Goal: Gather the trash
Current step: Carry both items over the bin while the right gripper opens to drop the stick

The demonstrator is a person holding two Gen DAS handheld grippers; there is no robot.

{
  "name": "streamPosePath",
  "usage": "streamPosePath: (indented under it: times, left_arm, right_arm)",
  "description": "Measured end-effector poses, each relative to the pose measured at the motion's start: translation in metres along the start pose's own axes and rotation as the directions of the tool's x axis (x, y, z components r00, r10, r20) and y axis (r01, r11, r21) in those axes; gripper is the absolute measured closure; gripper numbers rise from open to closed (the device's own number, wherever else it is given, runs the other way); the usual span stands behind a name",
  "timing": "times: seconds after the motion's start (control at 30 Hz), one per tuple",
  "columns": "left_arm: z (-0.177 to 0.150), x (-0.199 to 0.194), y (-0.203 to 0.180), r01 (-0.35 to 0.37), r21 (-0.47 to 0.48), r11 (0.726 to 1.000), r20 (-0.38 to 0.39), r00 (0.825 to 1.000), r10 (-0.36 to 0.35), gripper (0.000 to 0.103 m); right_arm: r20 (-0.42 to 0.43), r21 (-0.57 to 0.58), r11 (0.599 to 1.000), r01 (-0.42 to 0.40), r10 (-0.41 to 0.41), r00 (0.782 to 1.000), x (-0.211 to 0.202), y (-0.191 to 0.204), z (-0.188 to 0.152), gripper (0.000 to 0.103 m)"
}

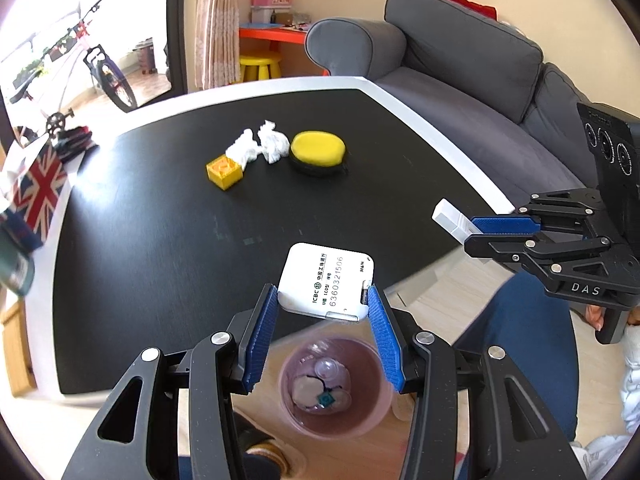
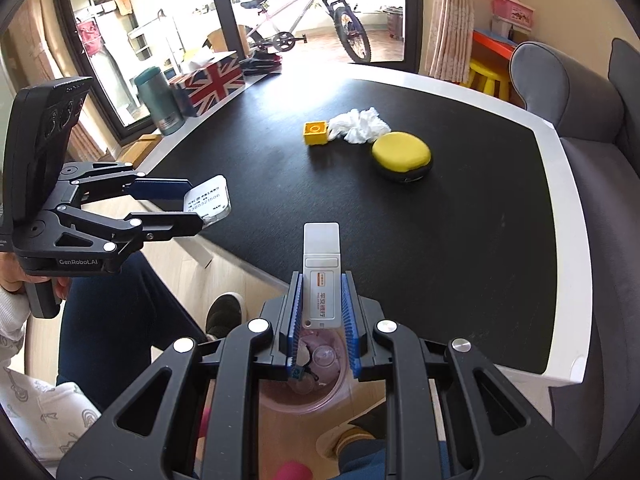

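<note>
Where table edge (image 1: 448,148) ends, both hand-held grippers over pink bin (image 1: 372,416).

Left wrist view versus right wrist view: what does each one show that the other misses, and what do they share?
Only the left wrist view shows the whole open mouth of the pink bin with trash already inside, and a red cushion on the sofa.

Only the right wrist view shows the teal flask clearly, upright beside the flag-print box.

Both show the left gripper shut on the square white device, the right gripper shut on the white USB stick, plus the yellow block, crumpled tissue and yellow round case left on the black table.
</note>
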State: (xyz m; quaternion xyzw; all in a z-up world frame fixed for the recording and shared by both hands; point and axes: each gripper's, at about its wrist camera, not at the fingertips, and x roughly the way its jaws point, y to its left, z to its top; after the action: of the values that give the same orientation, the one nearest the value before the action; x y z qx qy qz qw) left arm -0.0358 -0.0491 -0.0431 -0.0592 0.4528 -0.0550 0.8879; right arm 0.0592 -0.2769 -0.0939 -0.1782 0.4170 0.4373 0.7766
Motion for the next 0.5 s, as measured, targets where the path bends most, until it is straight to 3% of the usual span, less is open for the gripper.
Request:
streamPosePath:
  times: [0.27, 0.5]
  left_arm:
    - [-0.040, 0.000, -0.005, 0.021, -0.033, 0.999, -0.037, 0.999, -0.022, 0.057]
    - [-0.056, -0.001, -0.006, 0.031, -0.056, 0.998, -0.045, 0.998, -0.034, 0.057]
  right_arm:
    - [-0.069, 0.012, 0.998, -0.058, 0.059, 0.996, 0.013, 0.020, -0.038, 0.084]
    - [-0.112, 0.016, 0.995, -0.102, 0.104, 0.988, 0.025, 0.033, -0.058, 0.083]
